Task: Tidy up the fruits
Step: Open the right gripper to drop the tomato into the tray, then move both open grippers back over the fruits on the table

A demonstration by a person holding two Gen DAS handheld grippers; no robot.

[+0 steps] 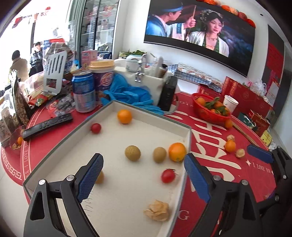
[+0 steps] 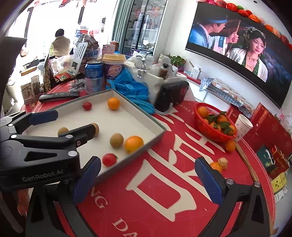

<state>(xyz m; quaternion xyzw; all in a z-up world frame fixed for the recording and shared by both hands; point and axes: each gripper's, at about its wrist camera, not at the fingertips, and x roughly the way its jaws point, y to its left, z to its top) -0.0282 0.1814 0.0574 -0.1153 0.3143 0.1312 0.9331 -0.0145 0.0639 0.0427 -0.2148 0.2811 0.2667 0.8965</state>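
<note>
- A white wall (image 1: 131, 27) carries a large screen (image 1: 200, 29) showing a drama scene — two costumed figures.
- Orange and red paper balls (image 2: 251, 14) line the wall above the screen.
- A glass-door cabinet (image 2: 144, 27) stands in the corner.
- Bright daylight floods the doorway (image 2: 43, 25) — a person (image 2: 60, 45) stands there, back turned.
- A red cloth (image 2: 173, 182) with white characters covers the table.
</note>
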